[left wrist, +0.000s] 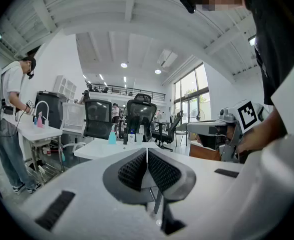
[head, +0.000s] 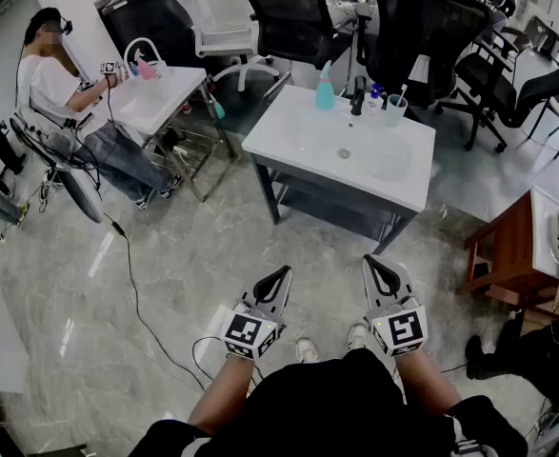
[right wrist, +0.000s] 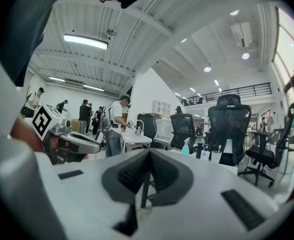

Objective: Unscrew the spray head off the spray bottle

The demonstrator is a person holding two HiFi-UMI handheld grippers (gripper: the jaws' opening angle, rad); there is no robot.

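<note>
The teal spray bottle (head: 325,89) stands upright at the back edge of the white sink table (head: 289,136), beside a black faucet (head: 358,93). It also shows far off as a small spray bottle (left wrist: 112,135) in the left gripper view and as the spray bottle (right wrist: 186,147) in the right gripper view. My left gripper (head: 279,274) and right gripper (head: 375,263) hang low over the floor, well short of the table. Both are shut with nothing between their jaws. The left gripper (left wrist: 147,150) and right gripper (right wrist: 149,152) point toward the table.
A cup with a toothbrush (head: 394,109) and a small blue bottle (head: 375,91) stand near the faucet. Black office chairs (head: 293,12) are behind the table. A seated person (head: 55,84) works at a second sink table (head: 179,89) on the left. A wooden table (head: 512,246) stands at the right; a cable (head: 134,298) crosses the floor.
</note>
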